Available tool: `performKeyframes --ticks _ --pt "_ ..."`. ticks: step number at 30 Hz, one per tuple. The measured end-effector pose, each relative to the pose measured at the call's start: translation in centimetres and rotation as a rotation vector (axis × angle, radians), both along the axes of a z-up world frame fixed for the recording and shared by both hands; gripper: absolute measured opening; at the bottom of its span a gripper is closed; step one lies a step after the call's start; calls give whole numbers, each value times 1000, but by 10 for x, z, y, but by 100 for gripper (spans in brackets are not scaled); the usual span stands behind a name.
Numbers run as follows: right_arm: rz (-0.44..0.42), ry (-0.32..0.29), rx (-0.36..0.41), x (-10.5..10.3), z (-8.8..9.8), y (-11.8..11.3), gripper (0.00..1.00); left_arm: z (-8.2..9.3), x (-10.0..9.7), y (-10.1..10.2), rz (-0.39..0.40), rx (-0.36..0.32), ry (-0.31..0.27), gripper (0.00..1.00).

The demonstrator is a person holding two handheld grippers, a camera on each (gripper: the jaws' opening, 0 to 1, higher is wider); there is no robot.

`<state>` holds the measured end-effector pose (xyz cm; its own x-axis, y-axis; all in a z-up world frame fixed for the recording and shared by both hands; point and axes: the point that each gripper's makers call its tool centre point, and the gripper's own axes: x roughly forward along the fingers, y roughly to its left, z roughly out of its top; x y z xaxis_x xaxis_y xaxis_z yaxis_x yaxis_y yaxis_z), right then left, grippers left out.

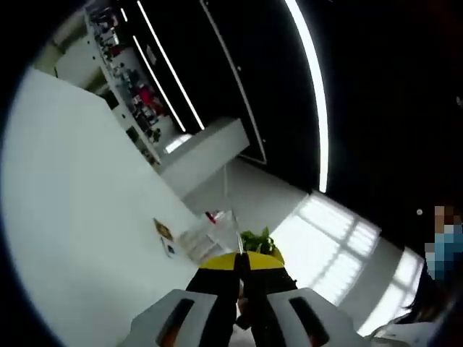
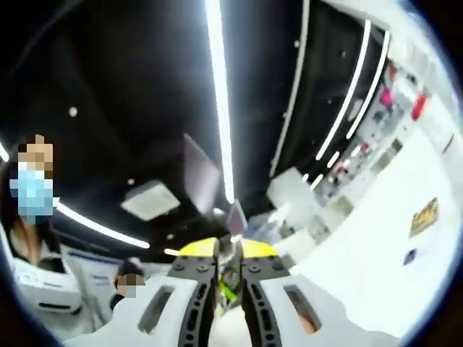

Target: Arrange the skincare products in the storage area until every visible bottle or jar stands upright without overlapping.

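Yellow-tipped fingers of the left gripper (image 1: pixel 242 262) are pressing nearly together, holding nothing I can make out. They are pointing up across a white surface toward a clear holder (image 1: pixel 206 235) and a green plant (image 1: pixel 259 241) just beyond the tips; whether that holder is carrying any bottles is too blurred to tell. Fingers of the right gripper (image 2: pixel 230 253) are likewise sitting narrow, aiming at ceiling lights (image 2: pixel 217 94). Distant shelves (image 1: pixel 130 79) are holding small items. Neither gripper is clearly nearer any product.

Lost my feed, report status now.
Left gripper jaws shut, raised toward the black ceiling with light strips. Right gripper jaws shut, also pointing up. No skincare bottles in sight.
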<state>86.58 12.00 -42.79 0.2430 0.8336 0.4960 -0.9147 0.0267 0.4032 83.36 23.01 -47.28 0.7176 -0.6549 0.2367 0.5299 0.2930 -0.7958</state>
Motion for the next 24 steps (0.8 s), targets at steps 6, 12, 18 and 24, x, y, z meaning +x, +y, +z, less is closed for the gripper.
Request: performKeyframes --ticks 6,12,18,24 --pt "-41 -19 -35 5 -2 -4 9 -5 18 4 -17 -83 72 2" --pt "-82 25 -35 17 -7 -7 8 -26 52 9 50 -128 198 2" --pt "-111 36 -47 25 -10 -10 7 -38 77 -2 57 -110 290 2" --pt "-138 22 -76 27 -12 -10 5 -52 101 -7 94 -42 346 2"
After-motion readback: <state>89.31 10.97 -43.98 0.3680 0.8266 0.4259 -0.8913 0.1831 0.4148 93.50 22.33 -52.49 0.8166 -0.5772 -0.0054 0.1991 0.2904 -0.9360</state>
